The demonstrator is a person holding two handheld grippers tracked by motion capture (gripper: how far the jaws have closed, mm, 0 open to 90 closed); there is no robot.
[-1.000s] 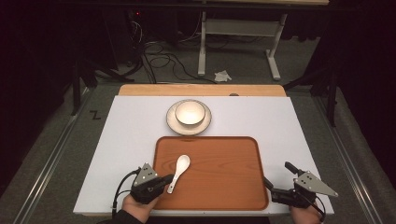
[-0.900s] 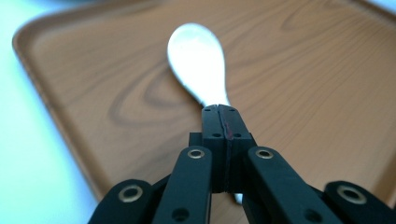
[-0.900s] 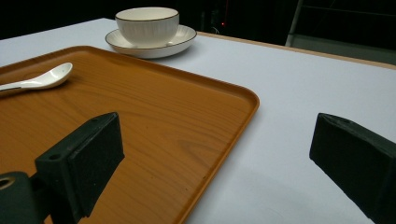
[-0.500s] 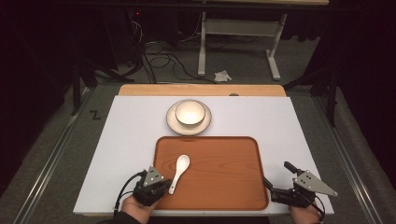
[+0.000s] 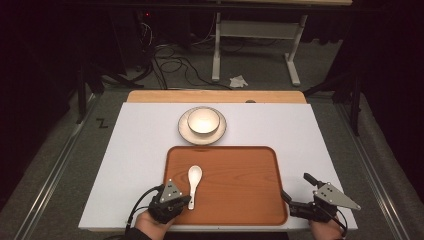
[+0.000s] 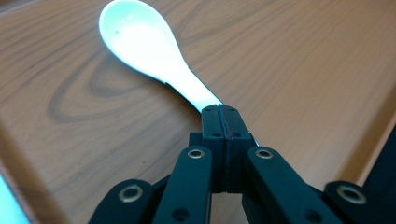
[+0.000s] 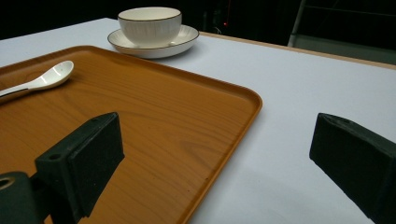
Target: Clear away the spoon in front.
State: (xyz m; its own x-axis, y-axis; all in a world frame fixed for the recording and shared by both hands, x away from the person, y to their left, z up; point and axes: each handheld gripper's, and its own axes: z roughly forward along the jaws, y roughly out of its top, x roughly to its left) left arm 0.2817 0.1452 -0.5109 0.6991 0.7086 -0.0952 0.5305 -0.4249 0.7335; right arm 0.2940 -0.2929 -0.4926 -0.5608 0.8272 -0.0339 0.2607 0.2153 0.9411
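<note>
A white ceramic spoon (image 5: 193,178) (image 6: 144,49) (image 7: 45,79) lies on the wooden tray (image 5: 240,185) (image 7: 154,116), bowl end pointing away from me. My left gripper (image 5: 187,201) (image 6: 223,112) is shut on the spoon's handle end, at the tray's near left corner. My right gripper (image 5: 295,192) (image 7: 219,154) stands open at the tray's near right corner, one jaw over the tray and the other over the white table. A white bowl (image 5: 203,120) (image 7: 149,24) sits on a saucer (image 5: 186,131) (image 7: 187,39) beyond the tray.
The white table top (image 5: 300,135) has bare room left and right of the tray. A wooden strip (image 5: 215,96) runs along its far edge. Beyond it are floor cables and a desk frame (image 5: 255,45).
My left gripper has moved slightly rightward along the tray's near left corner, onto the spoon's handle. The right gripper has barely moved.
</note>
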